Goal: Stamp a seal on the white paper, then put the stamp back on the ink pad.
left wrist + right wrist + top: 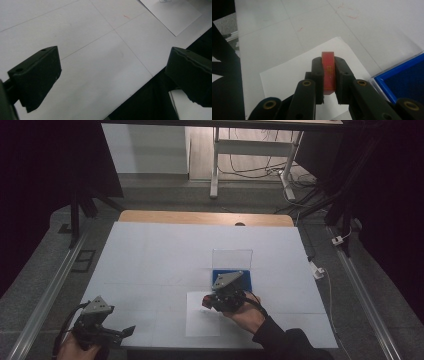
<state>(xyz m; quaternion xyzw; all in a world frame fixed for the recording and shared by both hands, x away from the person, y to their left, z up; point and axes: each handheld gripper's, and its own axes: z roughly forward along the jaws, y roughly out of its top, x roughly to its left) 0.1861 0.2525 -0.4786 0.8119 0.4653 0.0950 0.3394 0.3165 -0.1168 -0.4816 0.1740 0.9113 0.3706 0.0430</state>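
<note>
My right gripper (208,301) is shut on a flat red block (328,72), held on edge between the two pads just above a white sheet of paper (287,75). In the high view the sheet (202,321) lies near the table's front edge, with the red block (205,301) over its upper part. Just behind the hand sits a blue pad in a tray (248,280) with a clear lid (232,257) standing upright; its corner (409,77) appears at the right of the right gripper view. My left gripper (125,332) rests at the front left, open and holding nothing (112,67).
The white table top (150,255) has thin seam lines and faint red marks (352,16). A wooden strip (200,217) borders its far side. A corner of the sheet of paper (172,15) lies ahead of the left gripper, and the table's front edge runs close under it.
</note>
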